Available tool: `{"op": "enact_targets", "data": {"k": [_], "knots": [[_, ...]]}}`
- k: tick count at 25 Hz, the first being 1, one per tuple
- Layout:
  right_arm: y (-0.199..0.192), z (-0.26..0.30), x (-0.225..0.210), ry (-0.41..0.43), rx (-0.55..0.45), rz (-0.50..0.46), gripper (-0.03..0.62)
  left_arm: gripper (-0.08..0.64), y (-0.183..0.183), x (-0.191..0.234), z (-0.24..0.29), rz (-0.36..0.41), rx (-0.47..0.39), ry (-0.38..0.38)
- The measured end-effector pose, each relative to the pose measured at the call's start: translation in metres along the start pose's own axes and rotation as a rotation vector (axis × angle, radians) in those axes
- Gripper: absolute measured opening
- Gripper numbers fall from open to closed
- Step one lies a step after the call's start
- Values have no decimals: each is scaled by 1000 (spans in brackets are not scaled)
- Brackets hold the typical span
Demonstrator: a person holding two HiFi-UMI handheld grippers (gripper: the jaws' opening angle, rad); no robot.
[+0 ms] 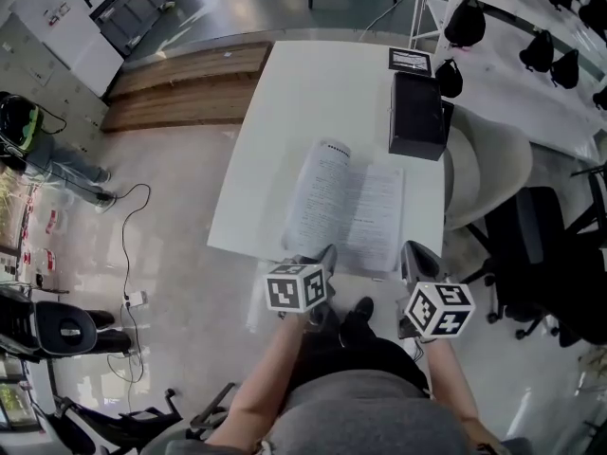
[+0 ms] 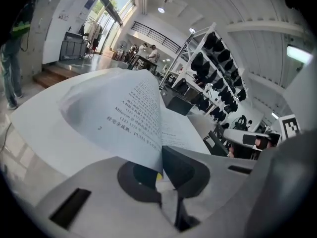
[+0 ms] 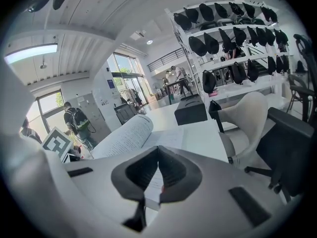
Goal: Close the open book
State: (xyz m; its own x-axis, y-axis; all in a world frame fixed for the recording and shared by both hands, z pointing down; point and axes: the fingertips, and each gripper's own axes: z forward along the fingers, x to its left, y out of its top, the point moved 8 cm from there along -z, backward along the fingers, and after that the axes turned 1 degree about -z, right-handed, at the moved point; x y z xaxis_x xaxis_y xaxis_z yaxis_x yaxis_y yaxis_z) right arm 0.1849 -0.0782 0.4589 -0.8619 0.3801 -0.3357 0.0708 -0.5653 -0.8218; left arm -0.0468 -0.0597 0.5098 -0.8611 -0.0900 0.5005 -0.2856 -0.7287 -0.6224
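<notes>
as left gripper (image 2: pixel 161 158) pinches book (image 2: pixel 130 108) page, "puma" legible, pg no. 2

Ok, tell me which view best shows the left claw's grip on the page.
The left gripper view: the left claw is shut on the lifted page. The head view shows the whole book, but the claw itself hides the grip. The right gripper view shows only the page's curl.
</notes>
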Motion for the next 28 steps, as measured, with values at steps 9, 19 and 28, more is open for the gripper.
{"op": "enact_targets", "data": {"k": [9,19,28], "knots": [[-5,-12,-9,-38,-11,20,5,17,-5,-13,13,188,87,73],[-5,-18,-11,-62,-19,35,5,18,-6,-20,24,323,167,112],[-10,-25,-14,-91,-28,54,5,29,-11,-26,32,450,210,120]]}}
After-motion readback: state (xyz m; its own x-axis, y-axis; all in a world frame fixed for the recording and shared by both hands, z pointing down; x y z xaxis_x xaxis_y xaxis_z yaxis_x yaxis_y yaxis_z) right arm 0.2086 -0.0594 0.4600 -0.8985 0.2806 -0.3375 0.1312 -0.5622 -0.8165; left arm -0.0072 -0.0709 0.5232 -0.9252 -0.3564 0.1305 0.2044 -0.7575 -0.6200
